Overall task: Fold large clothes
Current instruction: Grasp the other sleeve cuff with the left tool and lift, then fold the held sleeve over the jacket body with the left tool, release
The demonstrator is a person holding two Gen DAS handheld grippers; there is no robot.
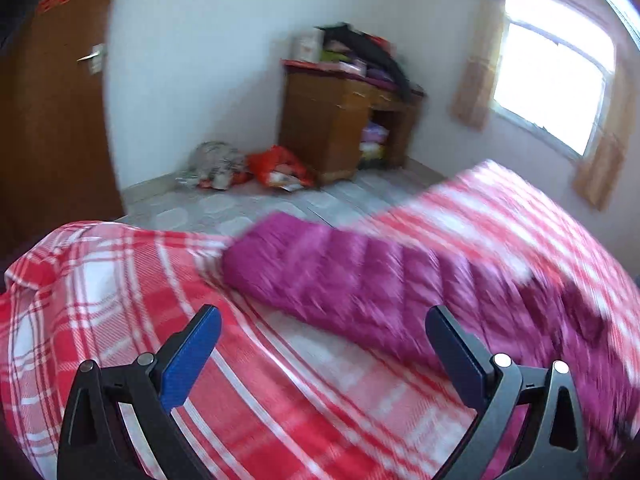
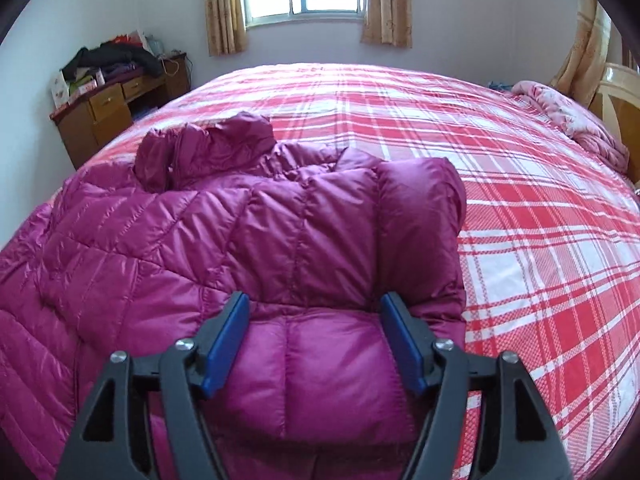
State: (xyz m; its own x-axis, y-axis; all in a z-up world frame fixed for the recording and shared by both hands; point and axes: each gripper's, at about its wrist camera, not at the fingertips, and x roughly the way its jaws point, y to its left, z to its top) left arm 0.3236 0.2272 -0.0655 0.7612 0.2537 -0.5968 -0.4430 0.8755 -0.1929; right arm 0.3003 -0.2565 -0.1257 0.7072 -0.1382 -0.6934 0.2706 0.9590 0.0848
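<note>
A magenta quilted down jacket (image 2: 224,232) lies spread on the bed, hood (image 2: 208,148) toward the window. One sleeve (image 2: 360,216) is folded across its body. My right gripper (image 2: 315,298) hovers over that sleeve's near end with its jaws open; the puffy fabric bulges between the blue pads (image 2: 226,340) without being pinched. In the blurred left wrist view, another part of the jacket (image 1: 360,280) stretches across the bedspread. My left gripper (image 1: 323,314) is wide open just short of it, with nothing between its fingers.
The bed carries a red and white plaid bedspread (image 2: 520,220). A pink quilt (image 2: 568,120) is bunched at the headboard on the right. A wooden desk (image 1: 332,128) piled with clothes stands by the wall, bags (image 1: 280,168) lie on the floor, and a brown door (image 1: 52,120) is at left.
</note>
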